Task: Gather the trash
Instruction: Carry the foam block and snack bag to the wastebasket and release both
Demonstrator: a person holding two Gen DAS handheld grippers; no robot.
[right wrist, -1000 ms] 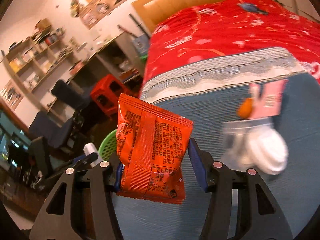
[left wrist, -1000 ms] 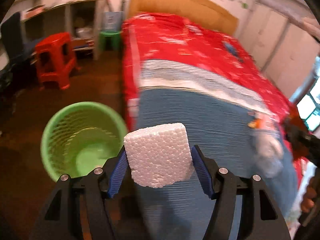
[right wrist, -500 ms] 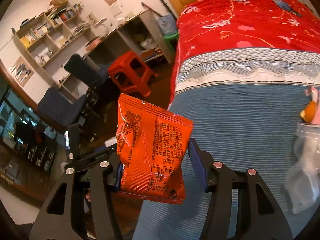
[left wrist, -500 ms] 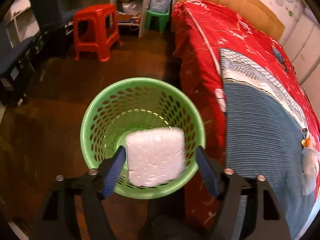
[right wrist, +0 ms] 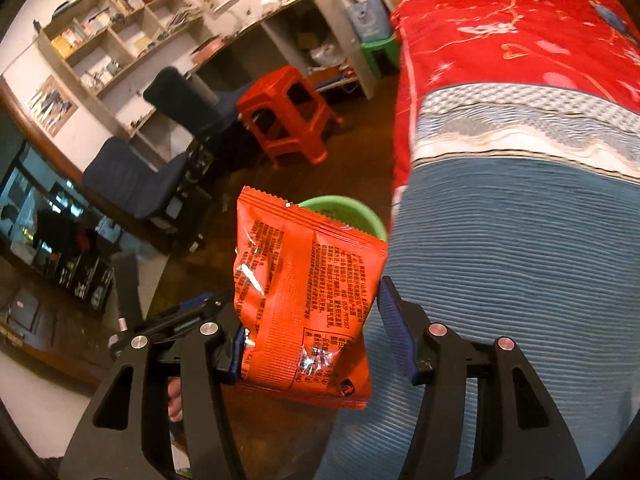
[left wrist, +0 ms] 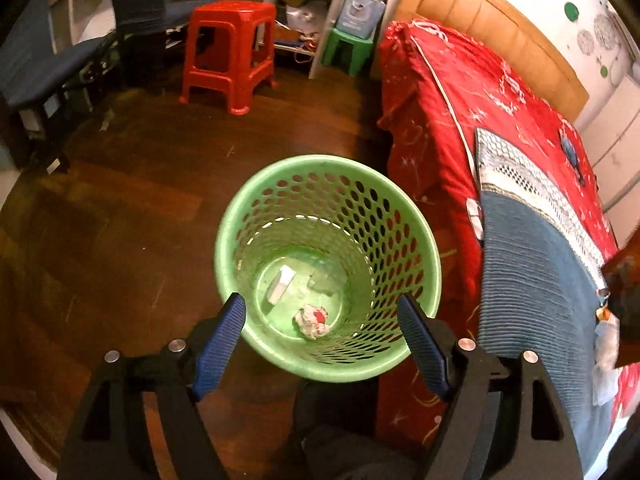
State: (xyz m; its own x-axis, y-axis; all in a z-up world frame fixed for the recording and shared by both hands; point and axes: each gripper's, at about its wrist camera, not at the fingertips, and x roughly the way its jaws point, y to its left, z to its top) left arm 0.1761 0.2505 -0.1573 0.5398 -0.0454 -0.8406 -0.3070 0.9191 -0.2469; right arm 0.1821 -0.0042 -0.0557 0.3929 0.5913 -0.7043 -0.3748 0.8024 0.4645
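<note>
Below my left claw (left wrist: 320, 334), spread wide and holding nothing, I see the green basket (left wrist: 404, 248) at frame centre, a foam block (left wrist: 281, 283) and crumpled wad (left wrist: 312, 321) inside; my right claw (right wrist: 310, 332) pinches an orange snack packet (right wrist: 304, 300) at lower centre.

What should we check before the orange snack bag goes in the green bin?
1. Snack bag held by the right gripper: ok.
2. Left gripper open and holding nothing: ok.
3. Green bin upright with room inside: ok.
4. Right gripper over the bin's opening: not ok; the bin sits beyond the bag, beside the bed.
5. Left gripper out of the way: not ok; it hangs over the bin.
</note>
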